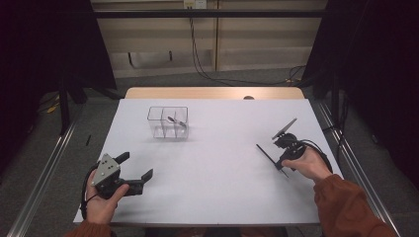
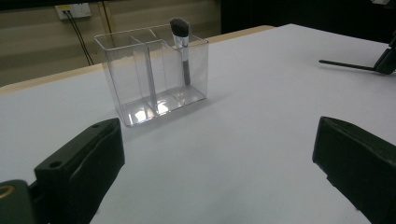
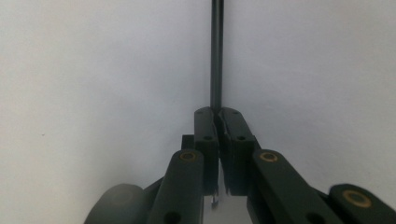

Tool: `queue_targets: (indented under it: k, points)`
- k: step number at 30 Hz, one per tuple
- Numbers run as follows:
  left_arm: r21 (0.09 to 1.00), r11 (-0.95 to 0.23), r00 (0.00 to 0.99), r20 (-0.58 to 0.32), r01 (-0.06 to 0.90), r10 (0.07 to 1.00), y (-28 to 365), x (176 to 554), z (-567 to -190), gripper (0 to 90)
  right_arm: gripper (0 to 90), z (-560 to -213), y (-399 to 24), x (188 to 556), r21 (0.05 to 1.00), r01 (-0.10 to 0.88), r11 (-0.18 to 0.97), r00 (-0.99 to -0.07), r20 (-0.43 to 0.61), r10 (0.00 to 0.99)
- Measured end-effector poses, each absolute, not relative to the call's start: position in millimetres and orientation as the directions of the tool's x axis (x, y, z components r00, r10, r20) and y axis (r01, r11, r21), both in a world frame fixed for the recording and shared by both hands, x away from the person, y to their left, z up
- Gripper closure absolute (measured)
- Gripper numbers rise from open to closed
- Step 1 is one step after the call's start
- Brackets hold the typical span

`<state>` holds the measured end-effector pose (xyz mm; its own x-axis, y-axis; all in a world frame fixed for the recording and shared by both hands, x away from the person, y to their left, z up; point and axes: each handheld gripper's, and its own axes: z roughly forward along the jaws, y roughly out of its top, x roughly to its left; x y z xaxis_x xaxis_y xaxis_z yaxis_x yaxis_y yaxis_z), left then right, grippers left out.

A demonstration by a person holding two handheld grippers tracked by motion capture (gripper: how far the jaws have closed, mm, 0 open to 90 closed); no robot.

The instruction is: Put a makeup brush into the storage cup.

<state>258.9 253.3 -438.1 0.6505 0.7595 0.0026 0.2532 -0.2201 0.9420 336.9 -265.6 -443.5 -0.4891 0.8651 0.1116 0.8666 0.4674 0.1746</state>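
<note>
Thin black rod-like stick (image 1: 269, 159), lower right of the high view, lies just over the white table sheet (image 1: 217, 163), clamped in the right gripper (image 3: 217, 114), jaws pressed together on it. Left gripper (image 1: 134, 170), lower left, jaws wide apart, nothing betw. them. Clear plastic divided organizer (image 2: 154, 74) w/ dark makeup brush (image 2: 182, 44), upper centre-left.

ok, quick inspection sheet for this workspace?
Surface: white table, wooden strip at far edge.
Job's things: thin dark stick, lying on the table; clear divided organizer with a makeup brush upright in one compartment.
Clutter: nothing seen.
Grippers: right gripper shut on the stick; left gripper open, holding nothing.
Cables: black cable trails from the right gripper; cables hang down the back wall.
Surroundings: dark curtains, metal frame, carpet.
</note>
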Motion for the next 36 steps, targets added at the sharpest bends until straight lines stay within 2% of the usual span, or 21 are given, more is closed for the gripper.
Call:
queue_targets:
  k: [9, 15, 23, 36]
  points:
    - [0.941, -0.226, 0.650, 0.008, 0.252, 0.760, 253.4, 259.0, -438.0, 2.2, 87.0, -433.2, -271.5, 331.9, 0.252, 0.869, 0.426, -0.464, 0.117, 0.878]
    - [0.942, -0.220, 0.652, 0.001, 0.254, 0.758, 253.2, 258.9, -438.1, 2.2, 86.9, -426.1, -273.7, 325.8, 0.352, 0.844, 0.406, -0.473, 0.128, 0.872]
    - [0.942, -0.223, 0.653, 0.004, 0.253, 0.758, 253.2, 258.9, -438.0, 2.4, 86.9, -423.9, -275.9, 316.4, 0.517, 0.776, 0.361, -0.503, 0.161, 0.849]
    - [0.942, -0.220, 0.652, 0.003, 0.252, 0.759, 253.5, 258.9, -437.9, 2.3, 86.9, -424.9, -283.2, 307.4, 0.709, 0.651, 0.273, -0.521, 0.154, 0.840]
